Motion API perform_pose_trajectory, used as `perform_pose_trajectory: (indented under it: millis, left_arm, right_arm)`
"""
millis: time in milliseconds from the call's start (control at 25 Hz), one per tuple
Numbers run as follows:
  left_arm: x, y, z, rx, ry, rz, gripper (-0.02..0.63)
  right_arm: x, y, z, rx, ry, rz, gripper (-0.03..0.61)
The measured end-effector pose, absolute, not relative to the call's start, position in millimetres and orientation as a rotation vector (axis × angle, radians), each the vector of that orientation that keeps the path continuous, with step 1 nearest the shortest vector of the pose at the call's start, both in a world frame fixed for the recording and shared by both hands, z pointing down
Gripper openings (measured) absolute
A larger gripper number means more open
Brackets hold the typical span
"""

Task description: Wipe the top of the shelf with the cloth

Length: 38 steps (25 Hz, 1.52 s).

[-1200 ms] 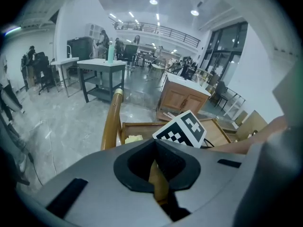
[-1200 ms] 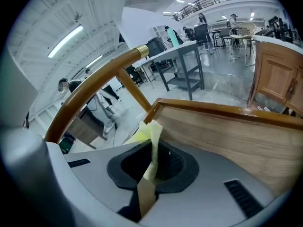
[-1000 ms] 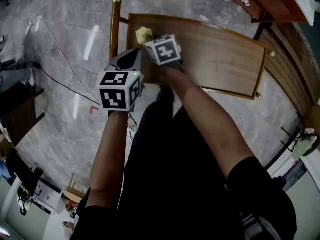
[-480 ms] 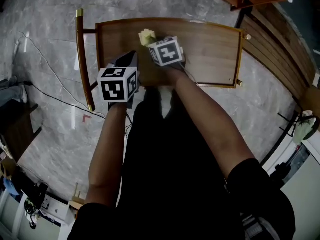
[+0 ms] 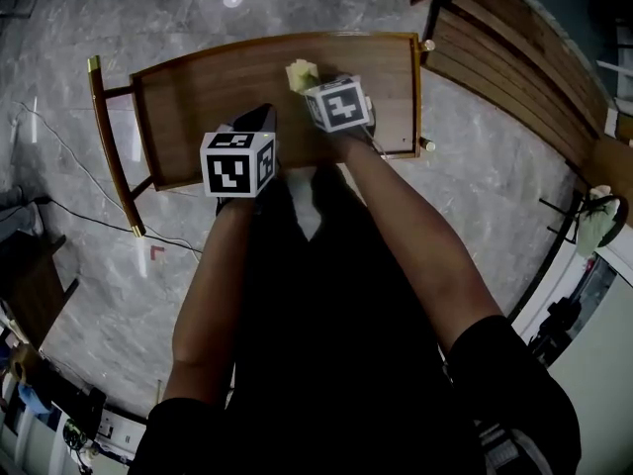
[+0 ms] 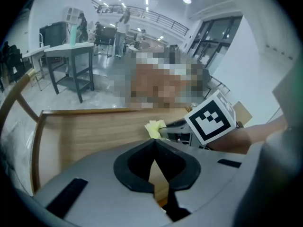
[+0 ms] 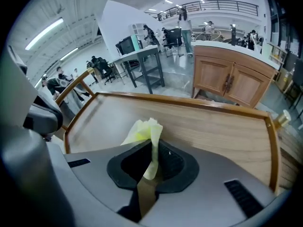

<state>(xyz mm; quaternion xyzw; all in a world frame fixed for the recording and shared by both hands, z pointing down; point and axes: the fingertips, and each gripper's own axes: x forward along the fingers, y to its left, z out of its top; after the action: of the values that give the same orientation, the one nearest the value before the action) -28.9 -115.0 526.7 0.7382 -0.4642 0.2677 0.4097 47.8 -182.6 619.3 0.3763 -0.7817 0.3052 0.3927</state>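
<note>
The shelf top [image 5: 198,97] is a brown wooden board with a raised rim, at the top middle of the head view. My right gripper [image 5: 318,92] is over its far right part, shut on a pale yellow cloth [image 5: 302,74] that bunches out beyond the jaws onto the wood. In the right gripper view the cloth [image 7: 143,130] hangs pinched between the jaws of the right gripper [image 7: 154,145] above the board [image 7: 213,126]. My left gripper [image 5: 261,119] hovers over the front middle of the shelf, shut and empty [image 6: 154,145]. The left gripper view also shows the cloth [image 6: 154,128].
Brass-capped posts [image 5: 94,64] [image 5: 427,45] mark the shelf's corners. A slatted wooden structure [image 5: 524,77] stands to the right. A cable [image 5: 59,156] runs over the marble floor on the left. A wooden cabinet [image 7: 232,82] and grey tables [image 7: 142,60] stand beyond the shelf.
The right gripper has carried the cloth from the shelf's far left corner rightward along the top, past its middle. The left gripper went from beside the left edge to over the front middle.
</note>
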Motion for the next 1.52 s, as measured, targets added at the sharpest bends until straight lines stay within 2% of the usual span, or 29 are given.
perform_pose_trajectory:
  millis: [440, 1000, 1280, 1520]
  left_arm:
    - [72, -134, 530, 1.929, -1.079, 0.695, 0.009]
    - [135, -140, 526, 1.994, -0.981, 0.688, 0.009]
    - [82, -127, 522, 1.962, -1.038, 0.660, 0.009]
    - [-29, -104, 522, 1.846, -1.189, 0.623, 0.009]
  right_arm:
    - [183, -199, 609, 1.104, -1.842, 0.731, 0.041]
    - [253, -189, 601, 1.180, -1.671, 0.647, 0.041]
    - [239, -192, 580, 1.270, -1.720, 0.682, 0.041]
    - [102, -176, 557, 1.130, -1.945, 0.707, 0.040]
